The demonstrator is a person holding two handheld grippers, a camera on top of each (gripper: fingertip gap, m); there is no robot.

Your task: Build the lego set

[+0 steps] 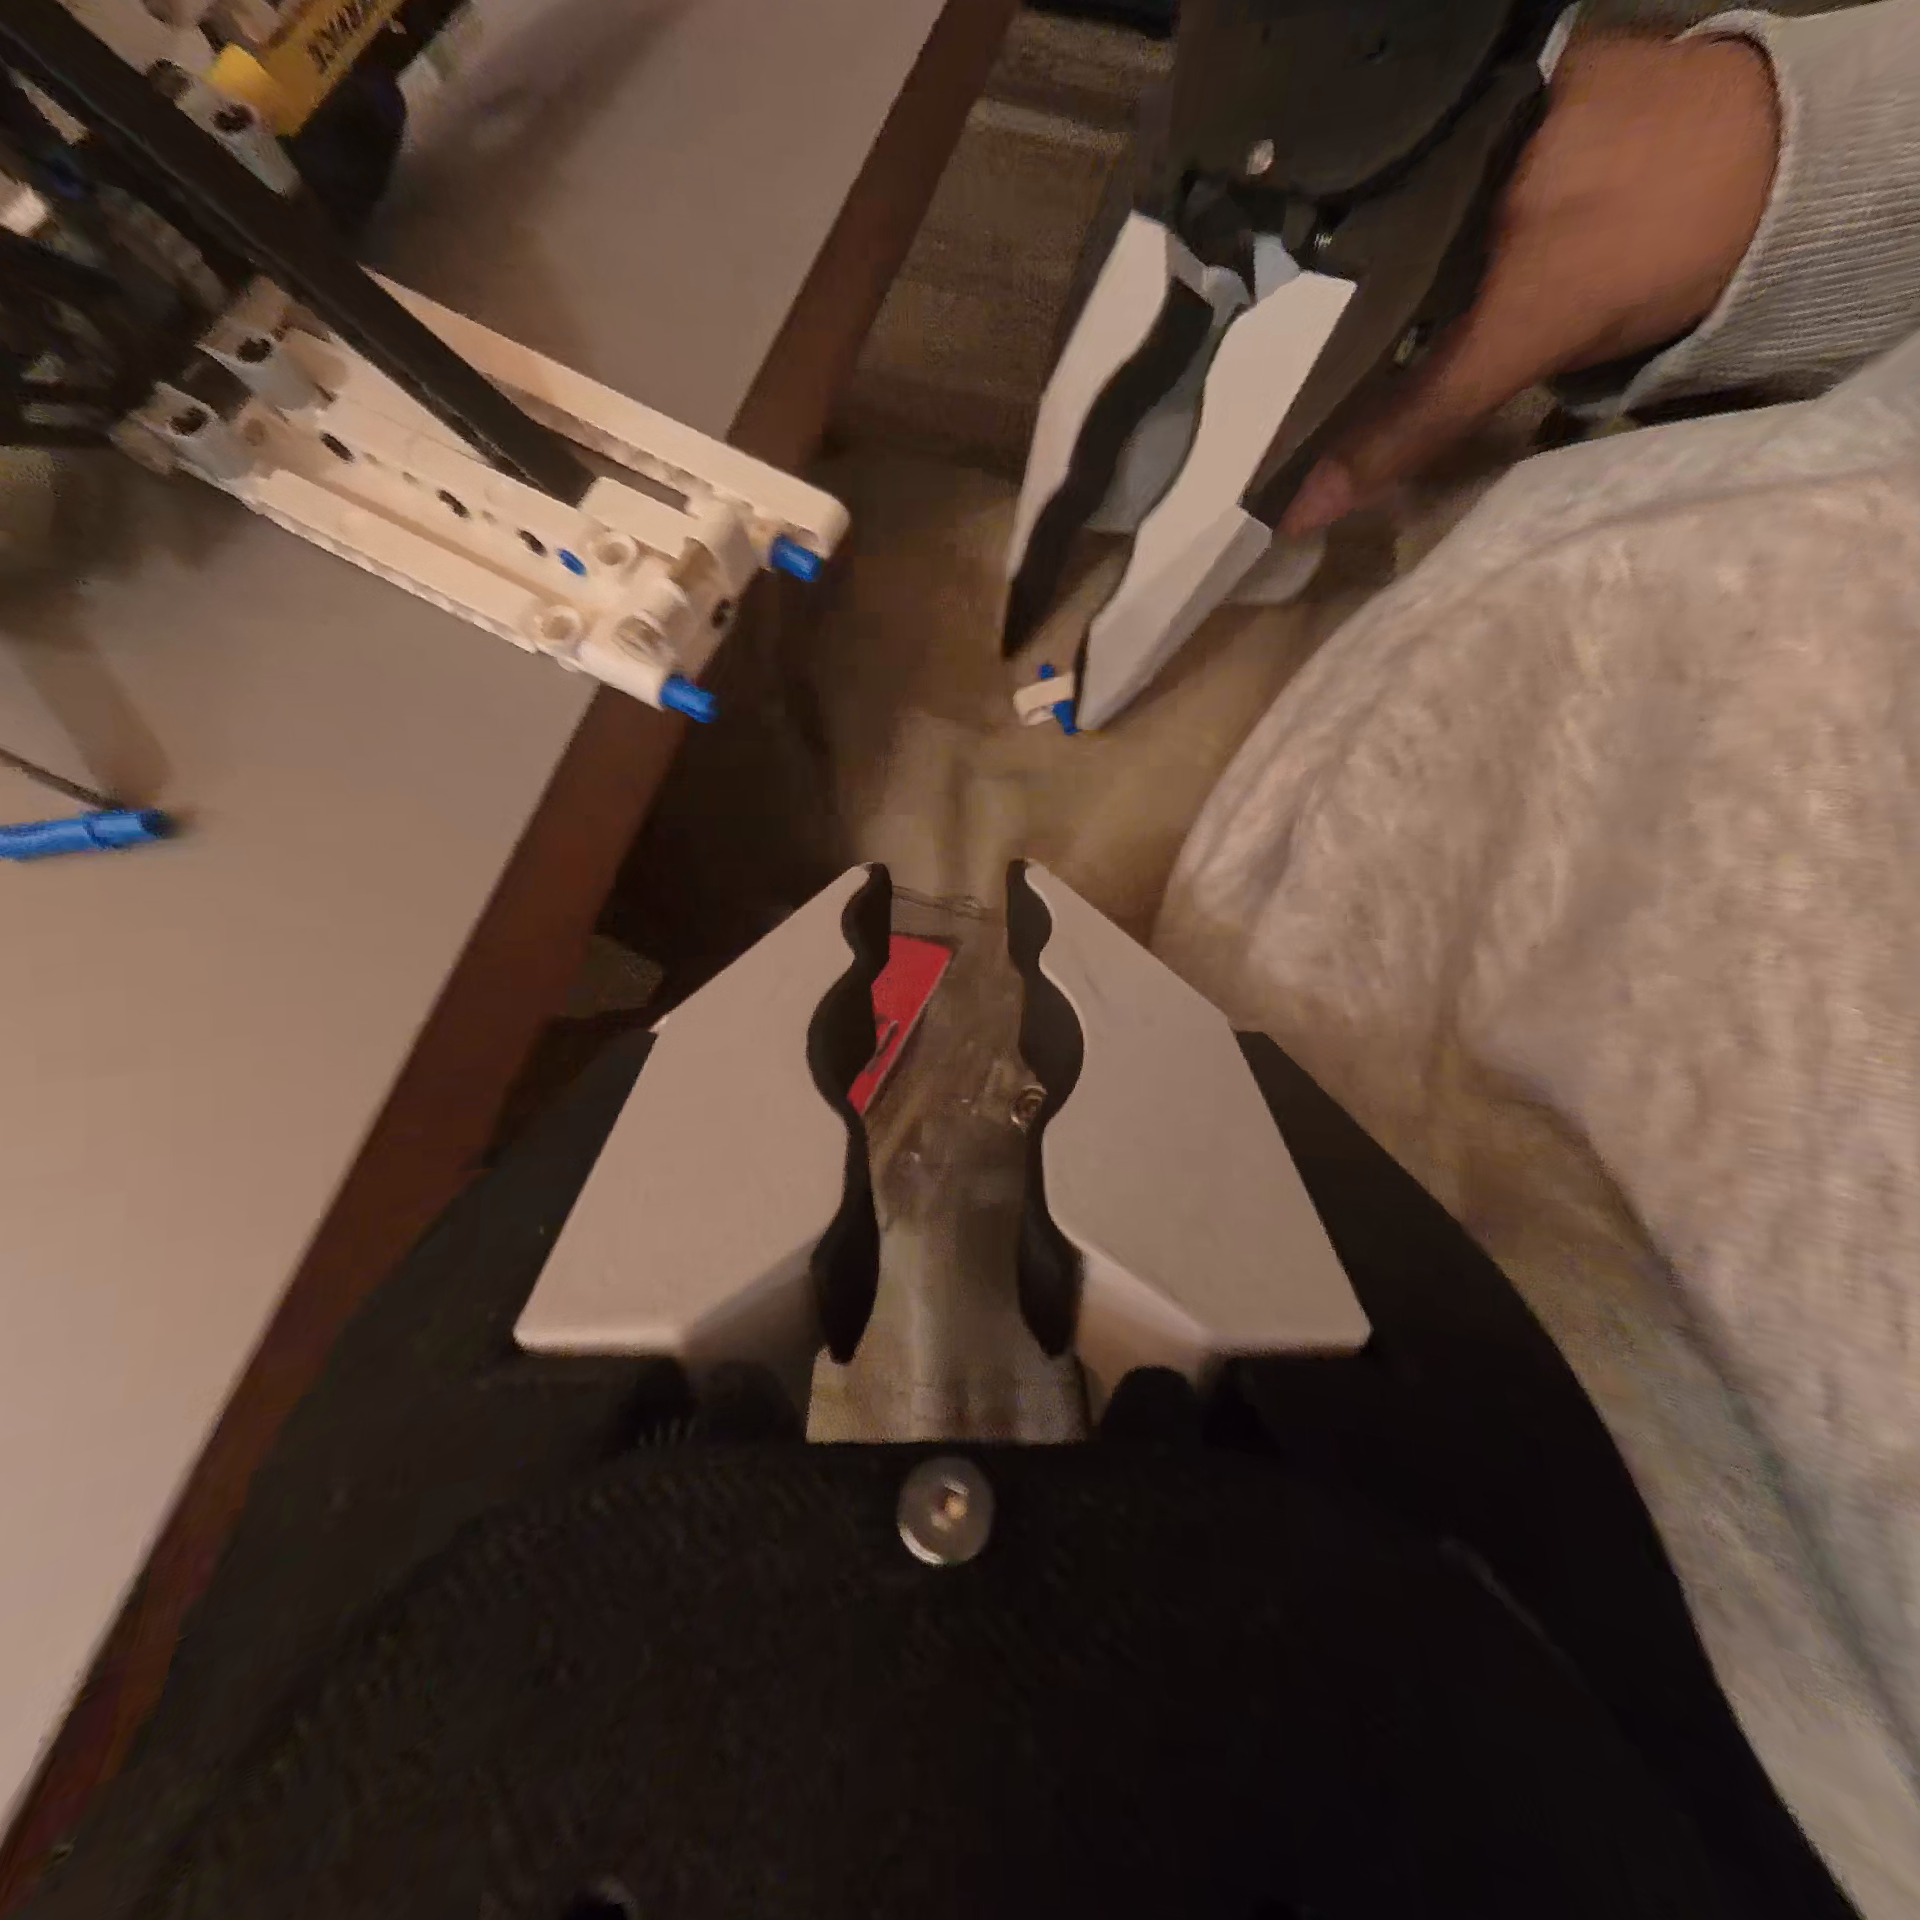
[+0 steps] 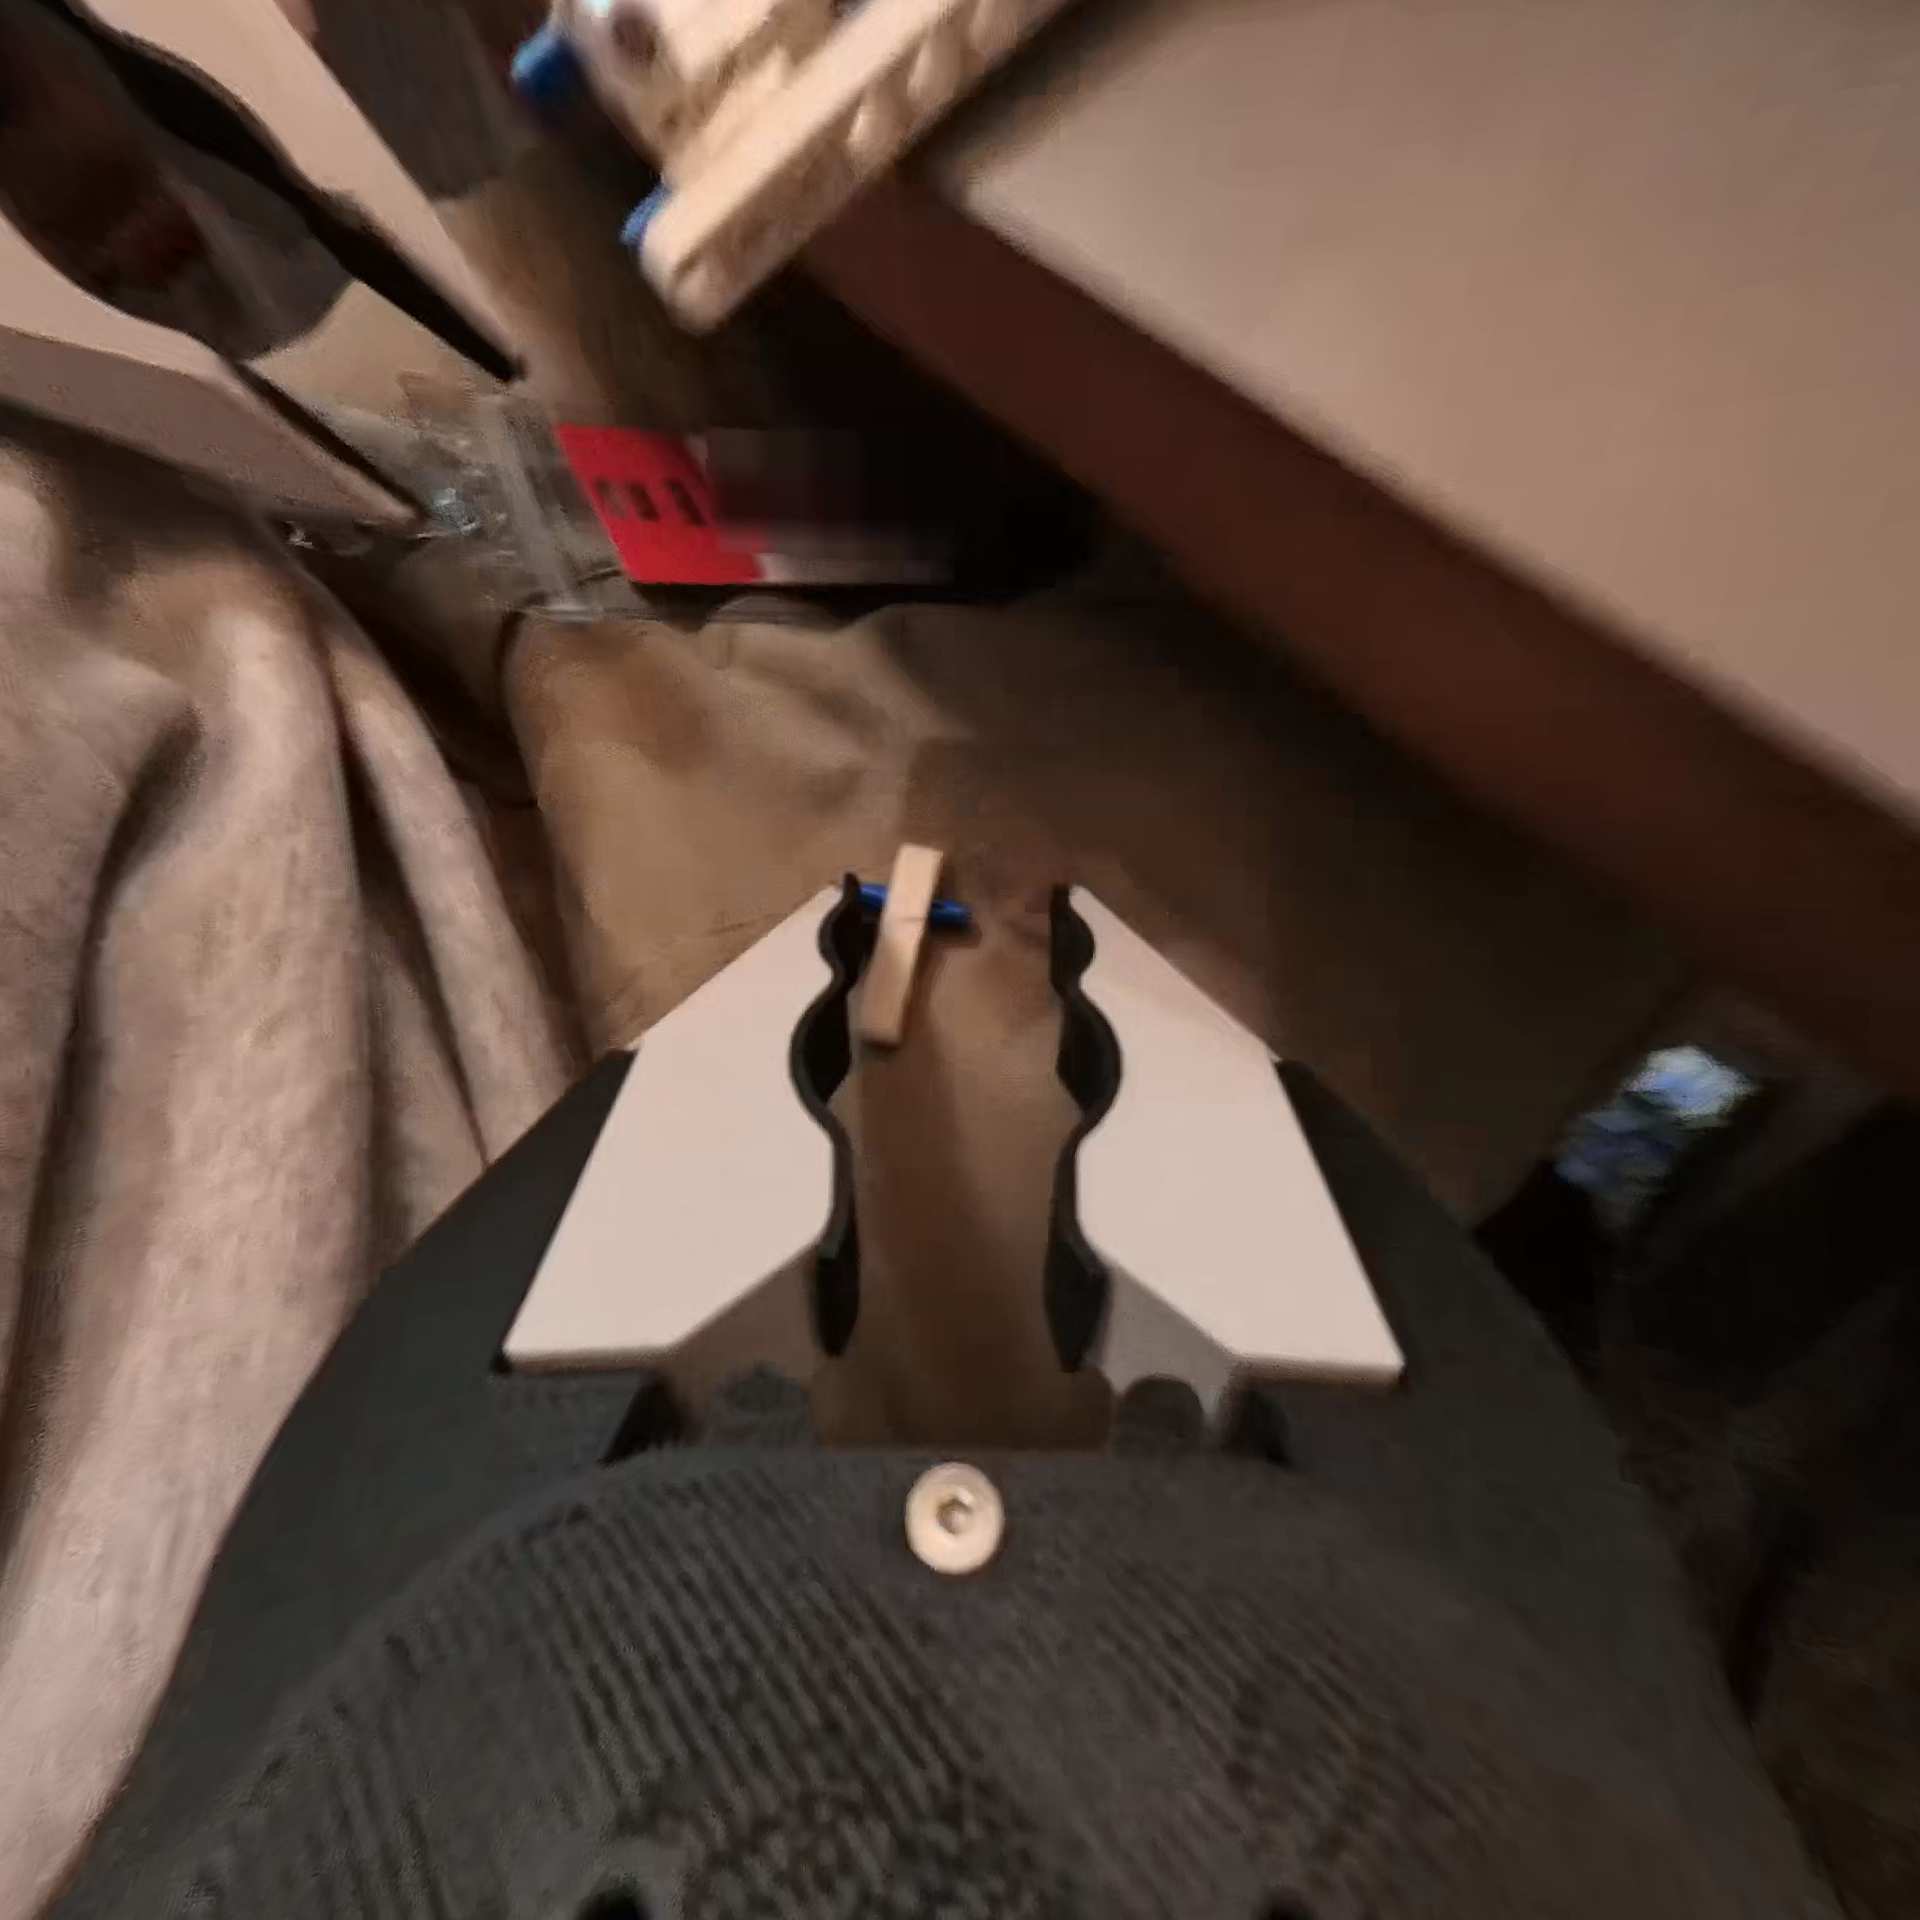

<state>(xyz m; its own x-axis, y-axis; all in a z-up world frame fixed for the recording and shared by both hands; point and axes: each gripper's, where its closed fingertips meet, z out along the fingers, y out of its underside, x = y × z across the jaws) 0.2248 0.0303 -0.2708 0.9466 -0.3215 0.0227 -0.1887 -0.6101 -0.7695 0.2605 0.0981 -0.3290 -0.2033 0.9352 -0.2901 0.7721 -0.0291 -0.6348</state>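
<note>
Below table edge (image 1: 665, 717), red-labelled clear bag (image 2: 644, 509), writing blurred

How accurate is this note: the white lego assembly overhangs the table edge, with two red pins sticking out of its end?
One detail is wrong: the pins are blue, not red. The left wrist view shows the white lego assembly overhanging the table edge, with two blue pins sticking out of its end.

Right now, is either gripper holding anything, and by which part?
Nothing is gripped. The right gripper is open, a small white piece with a blue pin beside one fingertip. The left gripper is open.
</note>
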